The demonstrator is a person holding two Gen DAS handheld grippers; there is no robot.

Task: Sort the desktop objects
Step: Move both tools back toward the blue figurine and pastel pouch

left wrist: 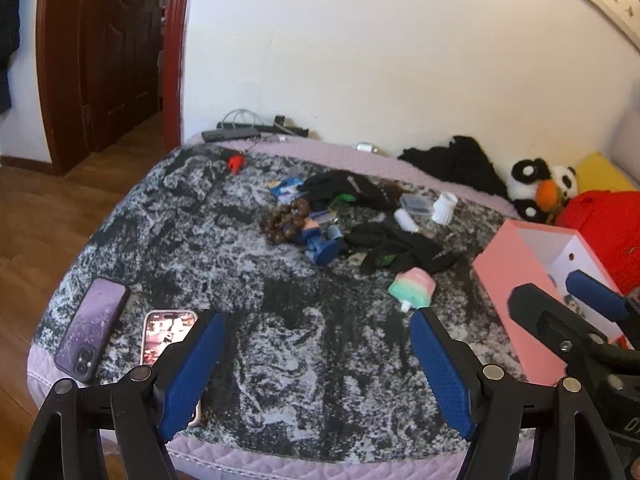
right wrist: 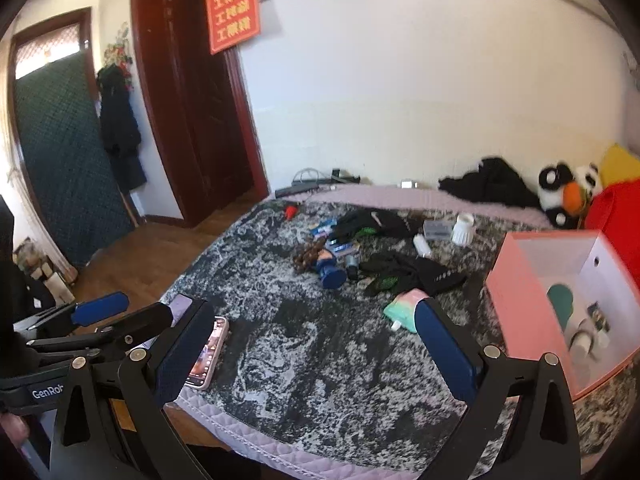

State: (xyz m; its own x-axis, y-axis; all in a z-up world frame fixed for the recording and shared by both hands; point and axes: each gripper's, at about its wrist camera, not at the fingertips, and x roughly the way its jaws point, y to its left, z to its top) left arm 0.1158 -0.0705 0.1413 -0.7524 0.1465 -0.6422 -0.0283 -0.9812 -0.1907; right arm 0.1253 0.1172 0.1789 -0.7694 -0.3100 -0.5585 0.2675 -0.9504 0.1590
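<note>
Both grippers hover over the near edge of the grey-black mottled blanket (left wrist: 280, 340), nothing between the blue pads. Left gripper (left wrist: 316, 320) spread wide, empty; right gripper (right wrist: 316, 312) also spread wide, empty. Clutter sits mid-blanket: bead string (left wrist: 284, 222), blue figurine (left wrist: 324, 246), black gloves (left wrist: 396, 248), pastel pouch (left wrist: 412, 286) nearest the grippers. Open pink box (right wrist: 520, 300) at right holds a few items. Two phones (left wrist: 90, 330) lie near the left corner.
</note>
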